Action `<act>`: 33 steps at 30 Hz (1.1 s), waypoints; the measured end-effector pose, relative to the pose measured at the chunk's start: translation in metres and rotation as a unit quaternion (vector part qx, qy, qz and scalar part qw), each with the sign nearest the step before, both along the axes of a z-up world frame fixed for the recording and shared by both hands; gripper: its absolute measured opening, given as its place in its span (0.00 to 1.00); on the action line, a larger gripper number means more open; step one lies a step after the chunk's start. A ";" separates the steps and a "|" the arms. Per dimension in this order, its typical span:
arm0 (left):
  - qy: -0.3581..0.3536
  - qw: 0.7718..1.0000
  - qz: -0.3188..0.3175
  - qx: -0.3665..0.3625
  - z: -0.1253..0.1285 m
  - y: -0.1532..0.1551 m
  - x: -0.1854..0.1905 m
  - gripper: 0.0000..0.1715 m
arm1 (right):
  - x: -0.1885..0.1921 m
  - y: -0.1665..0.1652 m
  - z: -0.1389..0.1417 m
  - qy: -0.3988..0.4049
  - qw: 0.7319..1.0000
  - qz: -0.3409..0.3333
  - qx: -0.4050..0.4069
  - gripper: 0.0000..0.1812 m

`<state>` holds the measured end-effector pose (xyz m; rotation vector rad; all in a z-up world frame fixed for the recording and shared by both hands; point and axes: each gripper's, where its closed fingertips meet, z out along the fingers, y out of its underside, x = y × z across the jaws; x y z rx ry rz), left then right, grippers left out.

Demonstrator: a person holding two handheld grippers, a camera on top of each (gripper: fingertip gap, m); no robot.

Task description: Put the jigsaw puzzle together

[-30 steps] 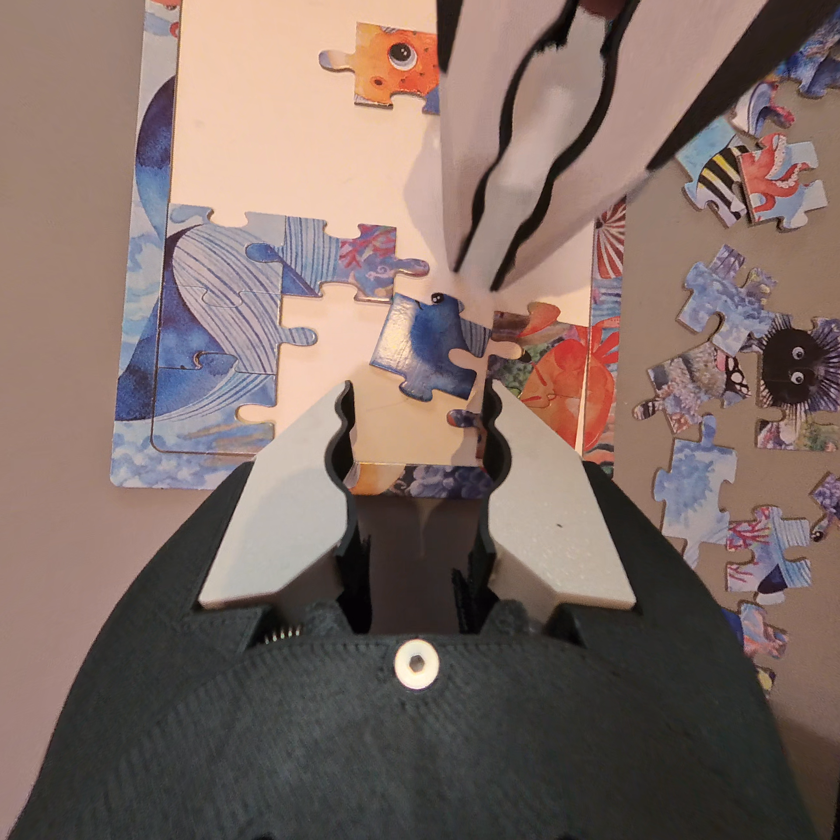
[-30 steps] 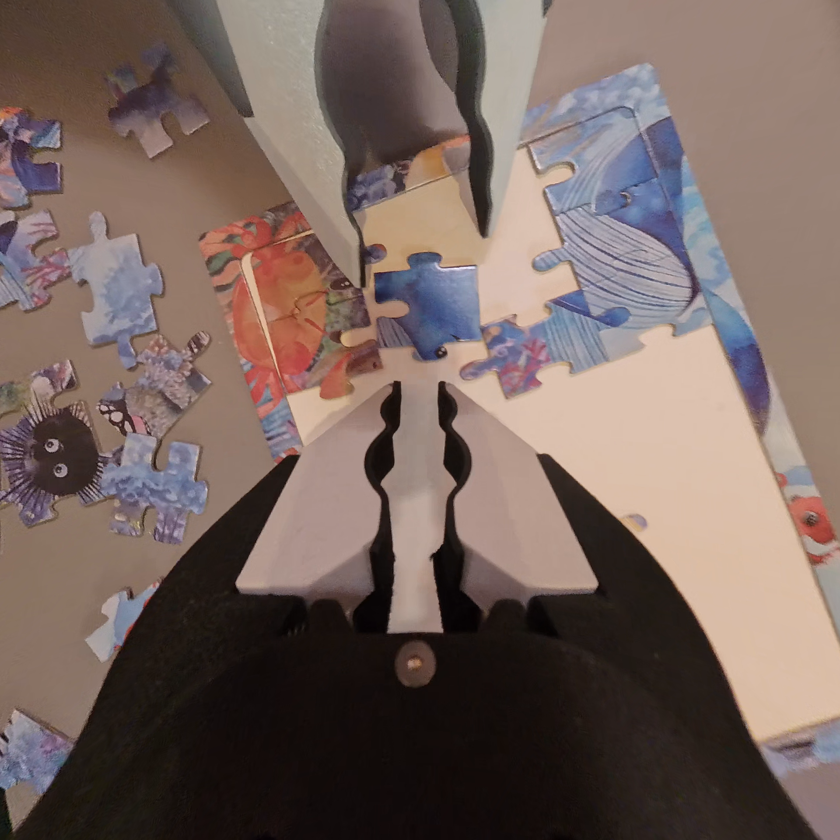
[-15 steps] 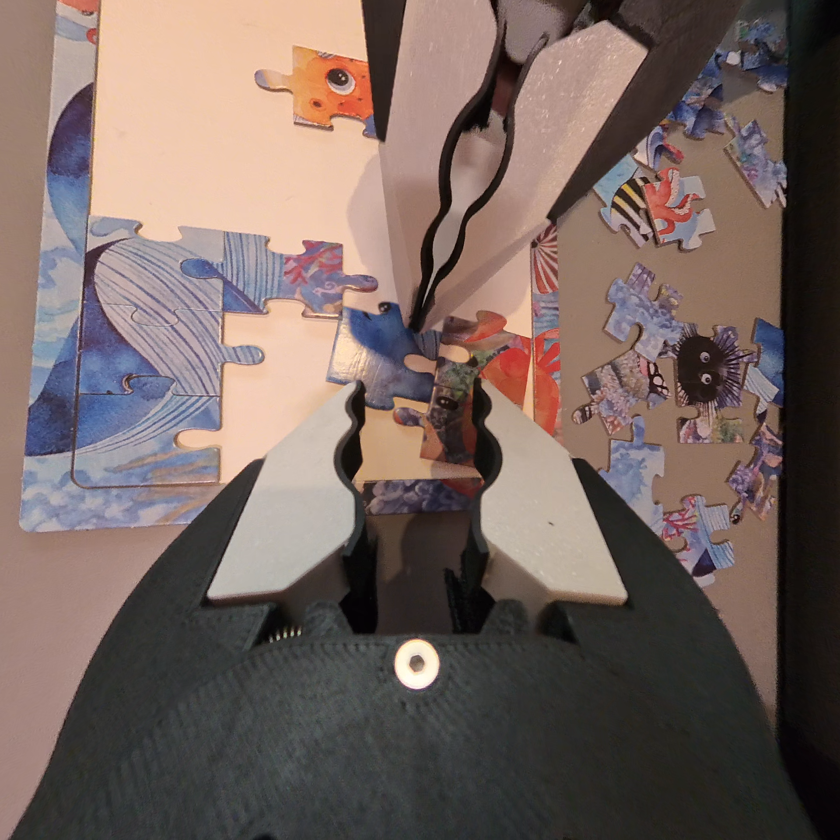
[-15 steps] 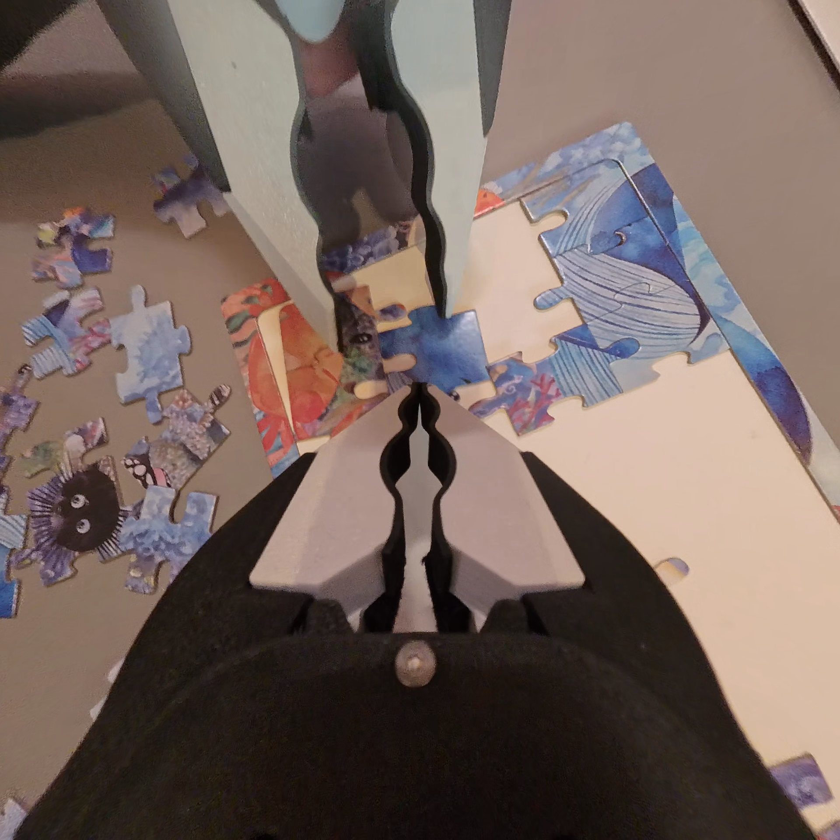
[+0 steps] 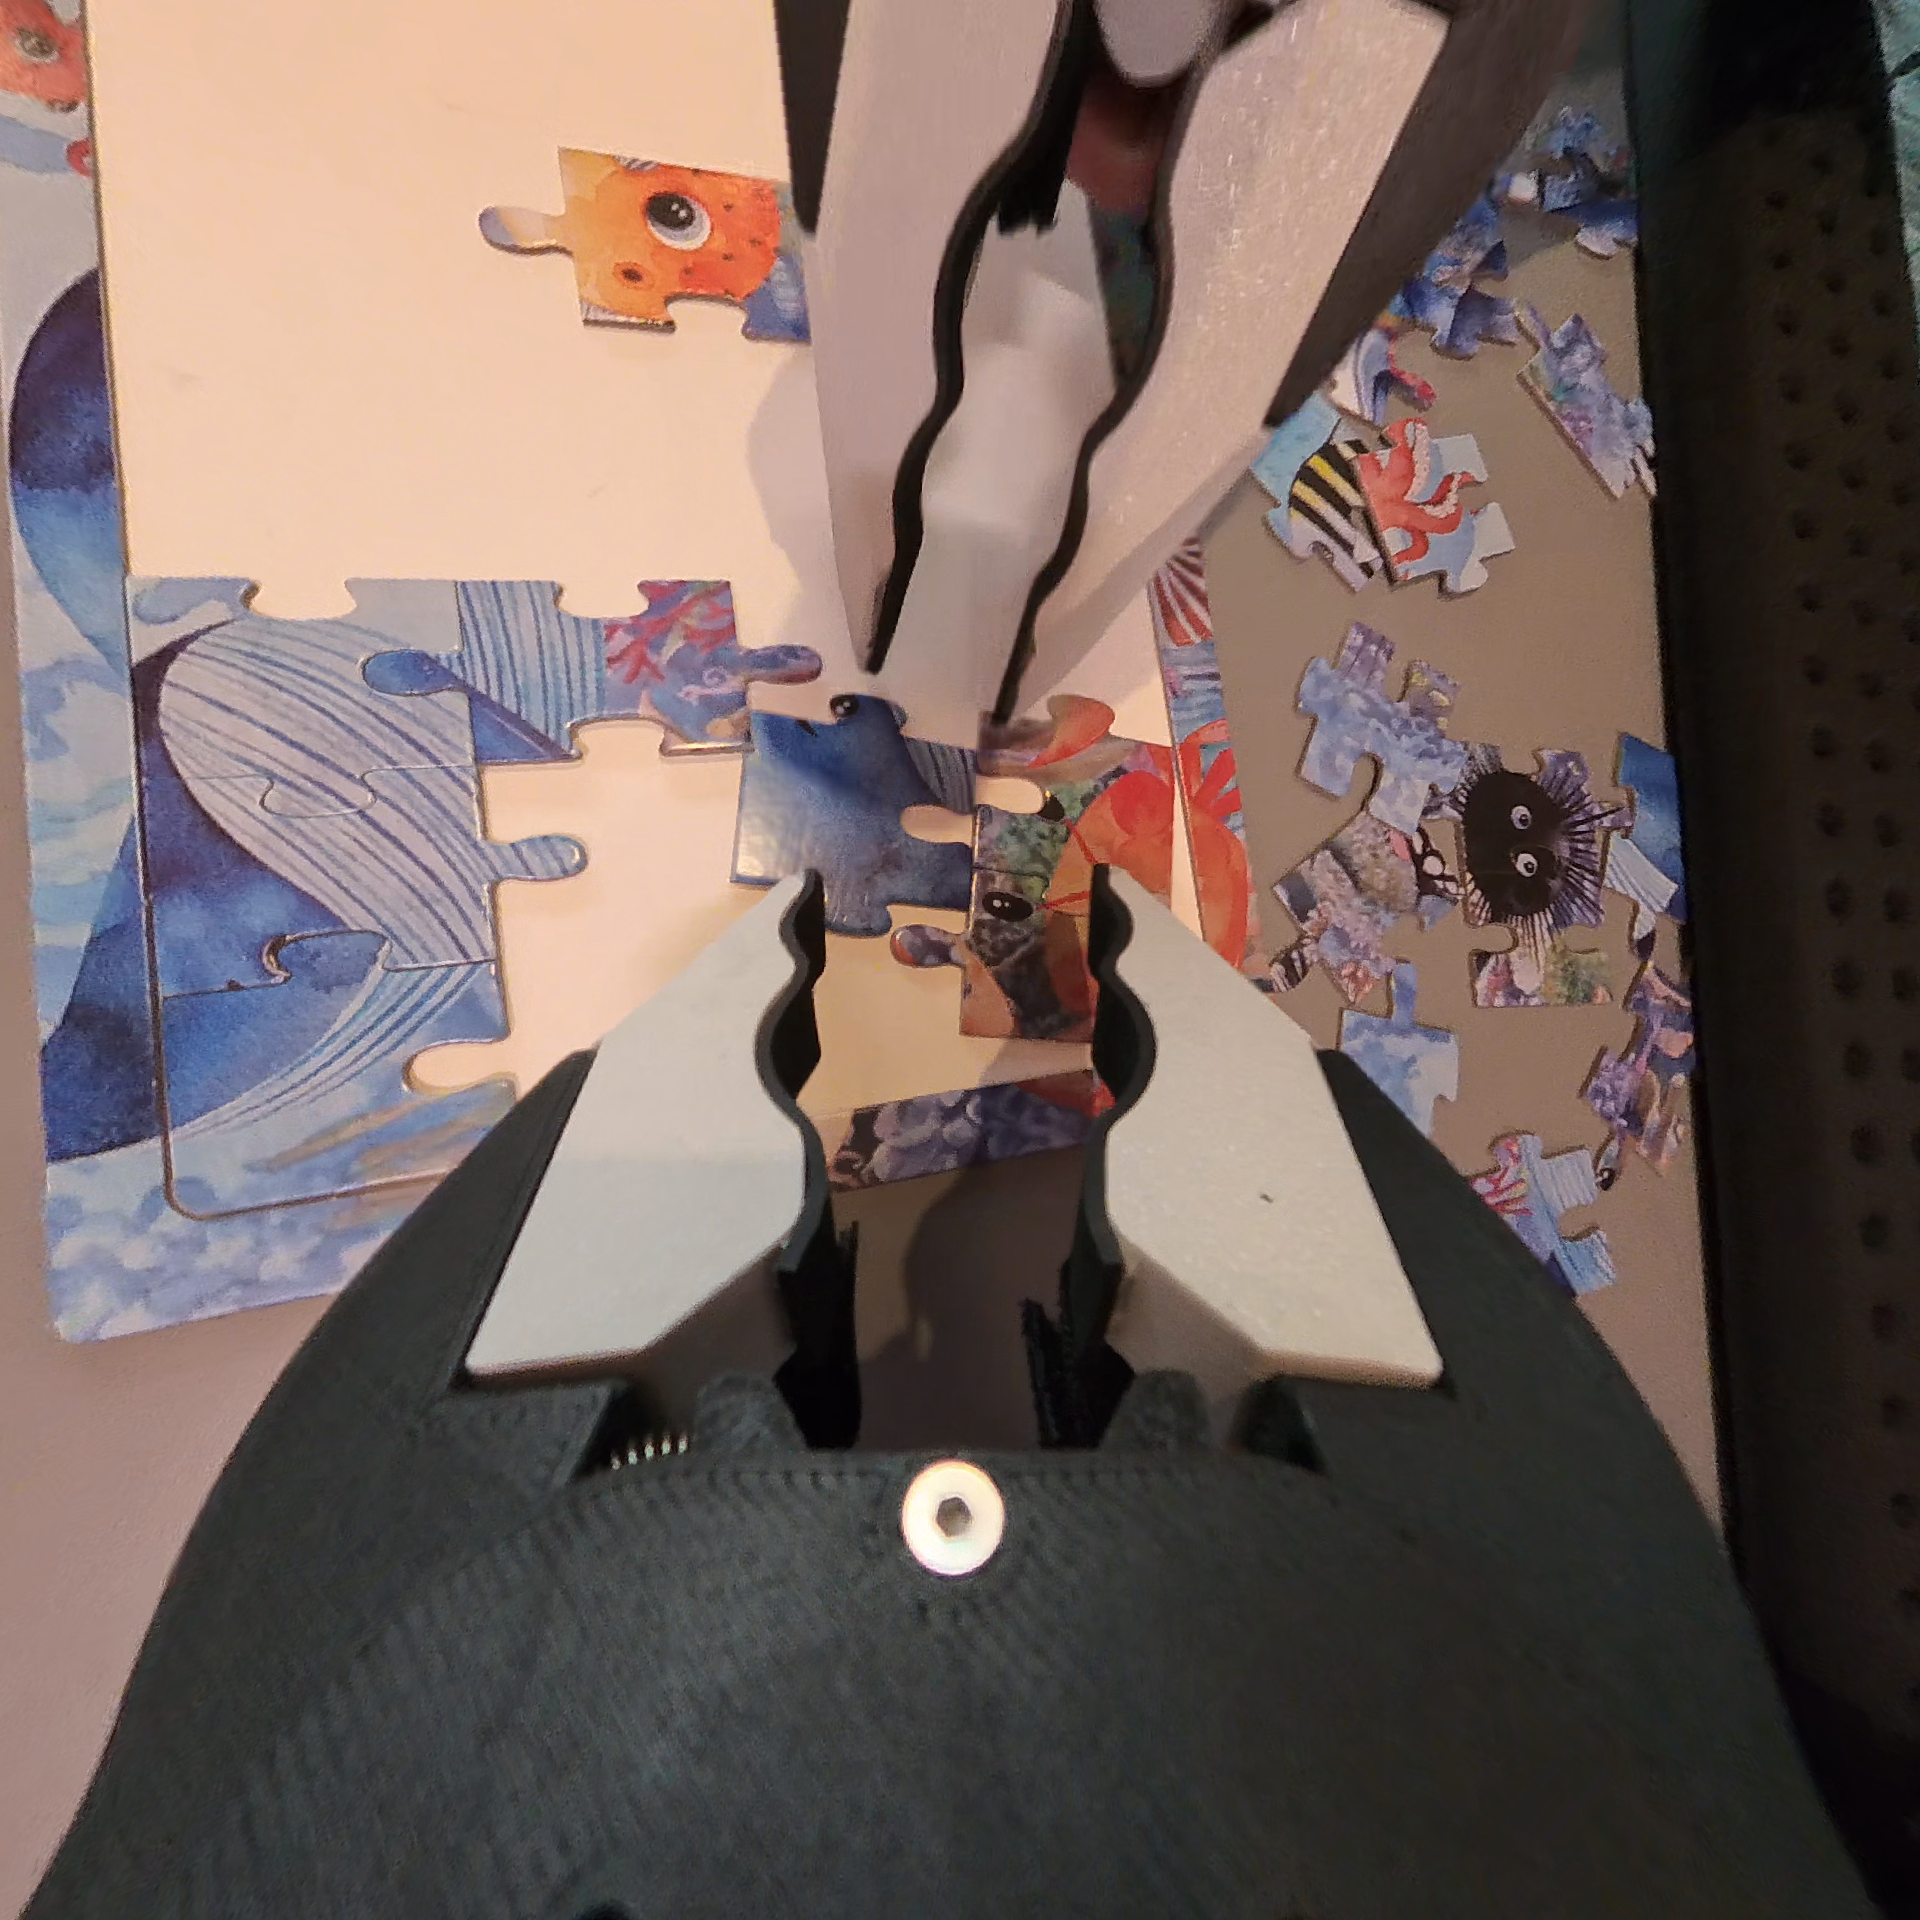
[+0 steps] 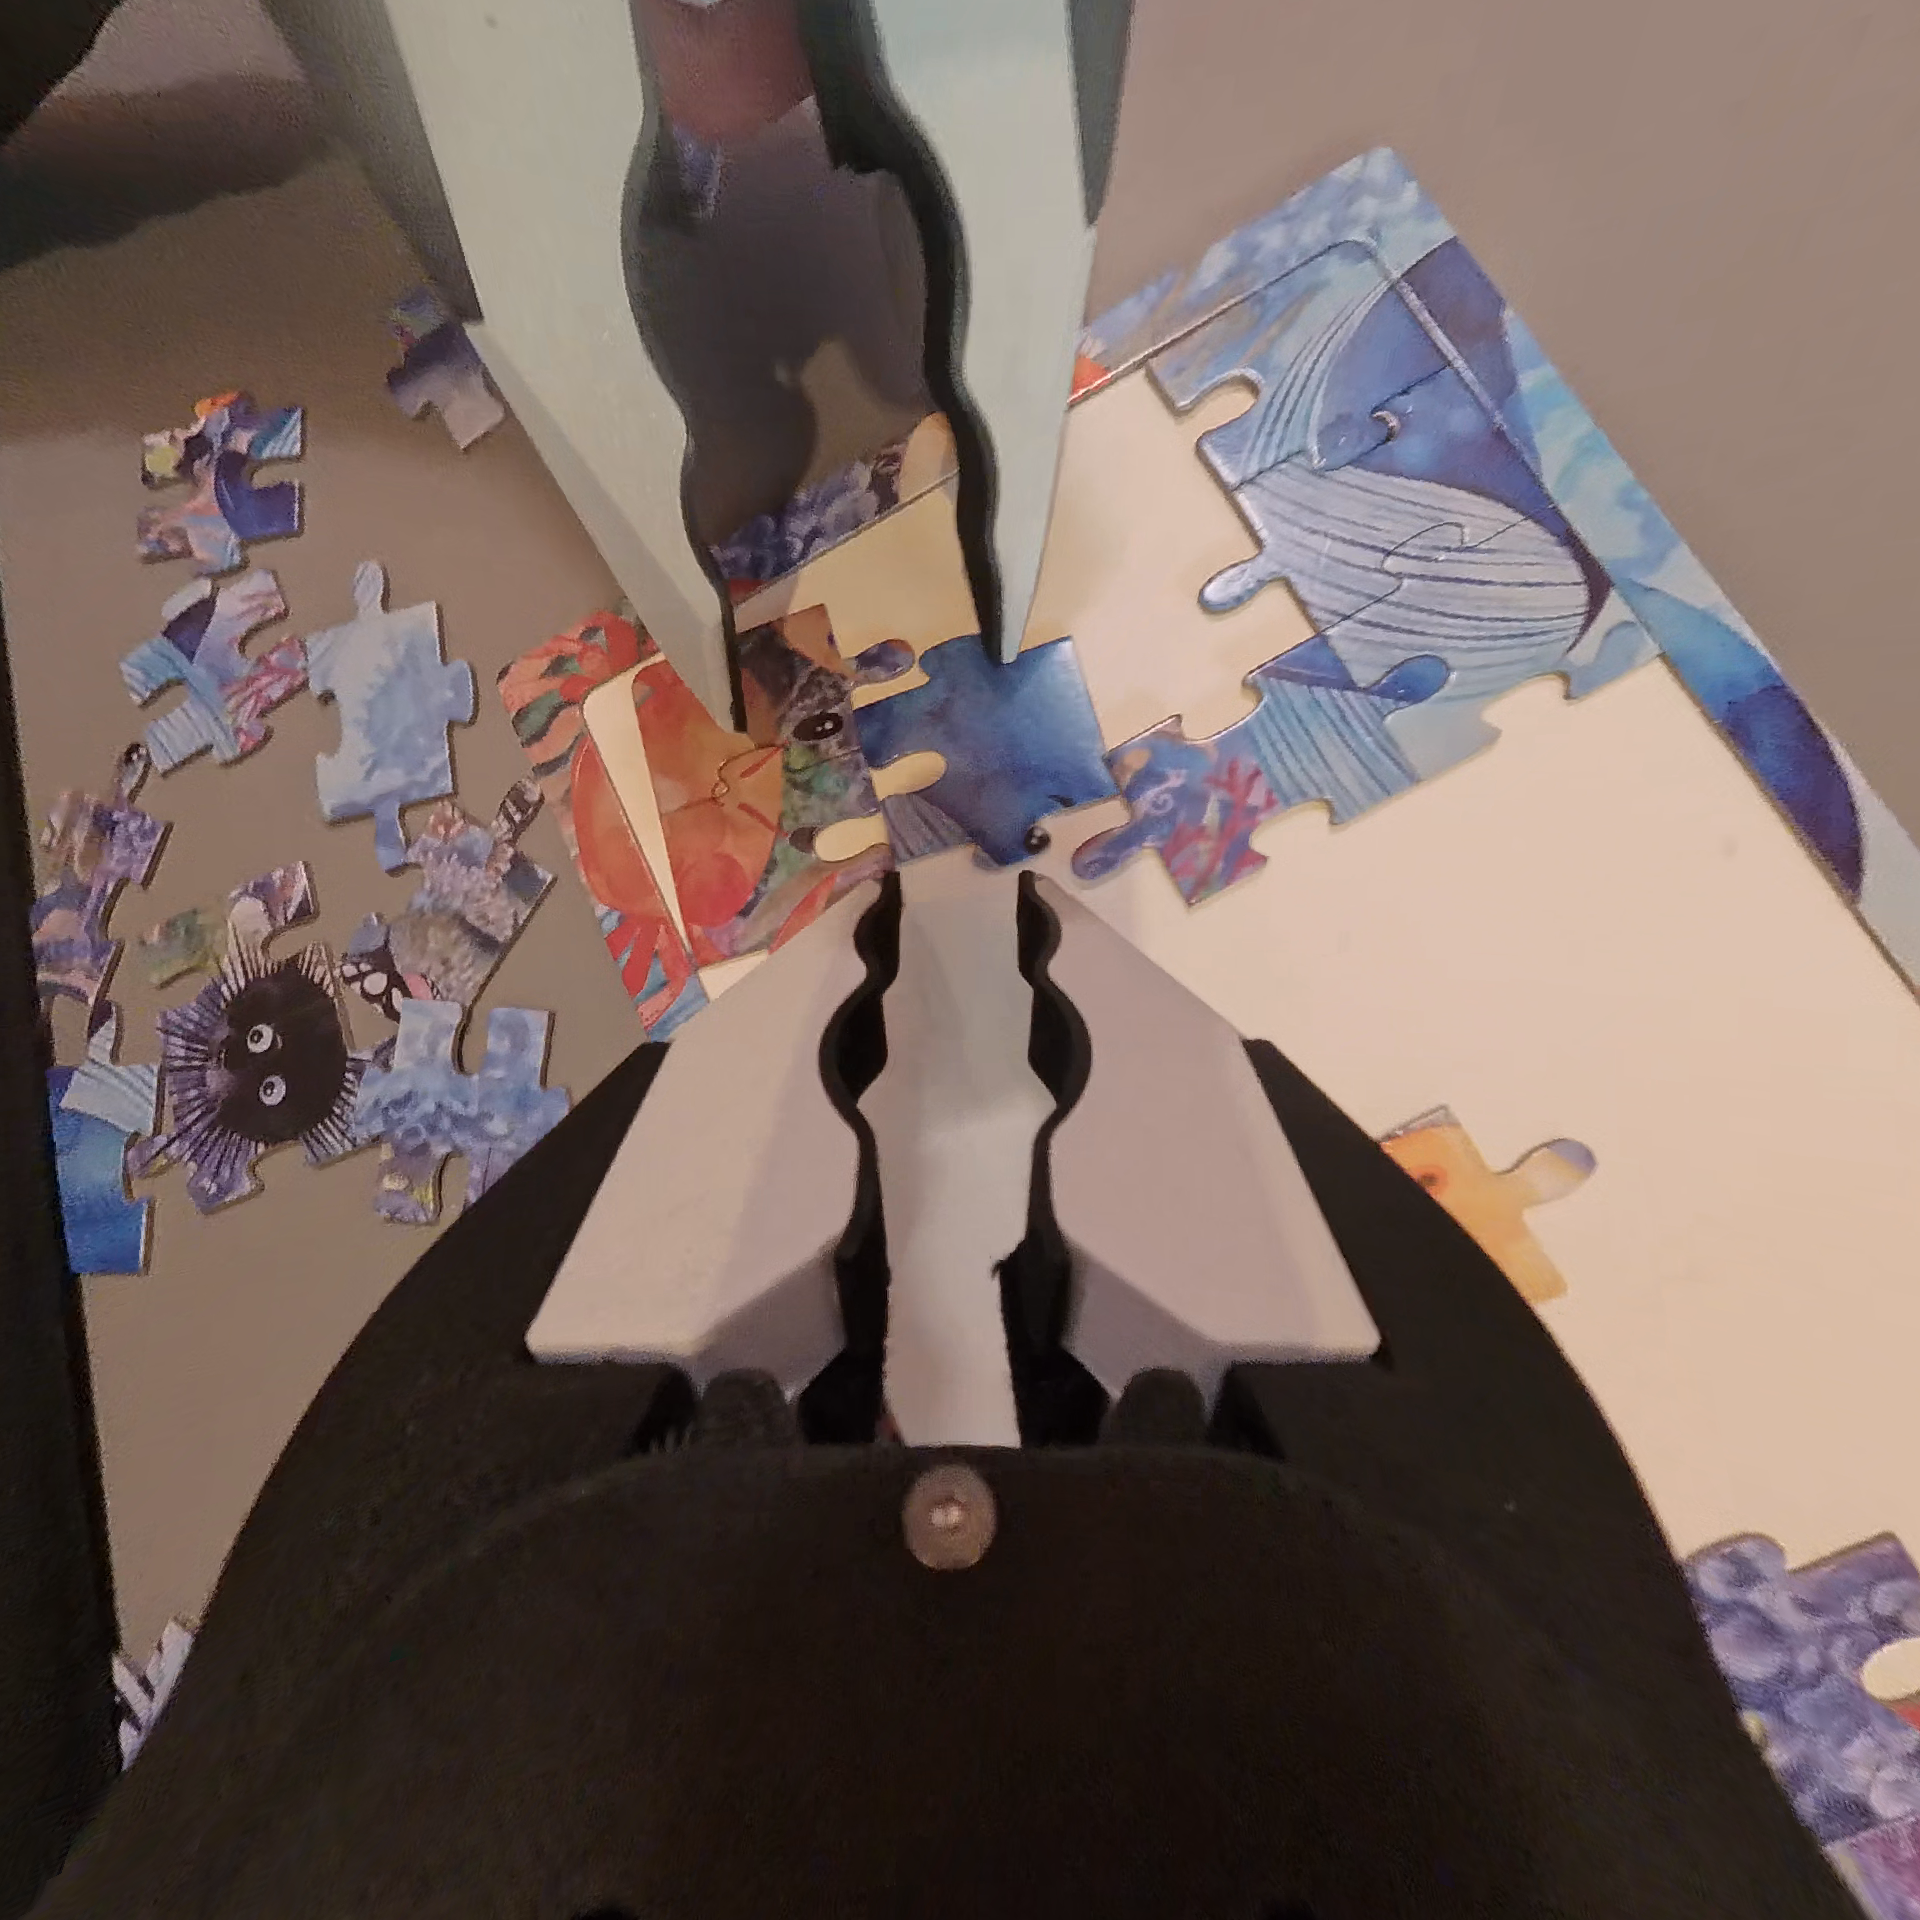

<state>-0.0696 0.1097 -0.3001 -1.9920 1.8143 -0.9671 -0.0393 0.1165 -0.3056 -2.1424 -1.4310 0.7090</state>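
Observation:
The puzzle tray [image 5: 343,343] holds a joined whale section [image 5: 312,831] and a crab section [image 5: 1153,821]. A blue piece with an eye [image 5: 842,810] lies between them, next to a dark piece with small eyes [image 5: 1023,925]. My left gripper [image 5: 956,894] is open and empty, its tips over these two pieces. My right gripper [image 5: 935,691] comes from the far side, narrowly open and empty, tips just beyond the blue piece. In the right wrist view the right gripper [image 6: 958,883] faces the blue piece [image 6: 987,748], the dark piece [image 6: 805,707] and the left gripper [image 6: 871,686].
An orange fish piece [image 5: 675,239] lies alone on the bare tray floor. Several loose pieces lie on the grey table right of the tray, among them a black urchin piece [image 5: 1517,842] and a striped fish piece [image 5: 1382,499]. A dark perforated surface [image 5: 1808,727] borders the right. Only a small space, under 4 cm, lies between the two pairs of fingers.
The blue piece has shifted left and now sits against the coral piece of the whale section. The dark piece now lies beside the crab. My right gripper closed, then opened a little.

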 end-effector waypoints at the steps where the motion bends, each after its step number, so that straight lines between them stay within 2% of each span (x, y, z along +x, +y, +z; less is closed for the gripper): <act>1: -0.003 1.000 -0.002 0.000 0.001 -0.001 0.001 0.29 | -0.001 -0.002 -0.002 -0.004 1.000 0.005 0.008 0.13; 4: -0.018 0.999 -0.023 -0.017 0.005 -0.014 0.007 0.27 | -0.007 -0.003 -0.003 -0.009 0.999 0.013 0.036 0.12; 7: 0.000 0.999 -0.036 -0.011 0.001 -0.019 0.006 0.27 | -0.008 -0.005 -0.003 -0.008 0.999 0.016 0.031 0.12; 12: -0.002 0.999 0.014 0.036 0.005 0.010 -0.001 0.32 | -0.006 -0.012 -0.003 0.000 0.999 0.030 0.031 0.12; 14: 0.014 0.998 0.021 0.053 -0.003 0.017 -0.004 0.34 | -0.008 -0.015 -0.003 0.001 0.999 0.043 0.032 0.09; 16: 0.010 0.998 0.012 0.060 -0.005 0.014 -0.001 0.36 | -0.010 -0.017 -0.003 0.007 0.998 0.047 0.029 0.06; 24: 0.008 0.993 0.009 0.117 -0.010 0.010 0.002 0.37 | -0.010 -0.014 -0.003 0.018 0.998 0.038 0.035 0.07; 29: 0.005 0.993 0.014 0.120 -0.009 0.009 0.002 0.38 | -0.010 -0.014 -0.003 0.031 0.998 0.037 0.038 0.06; 33: -0.019 0.994 0.021 0.110 0.002 0.008 0.001 0.37 | -0.010 -0.014 -0.003 0.040 0.998 0.037 0.036 0.05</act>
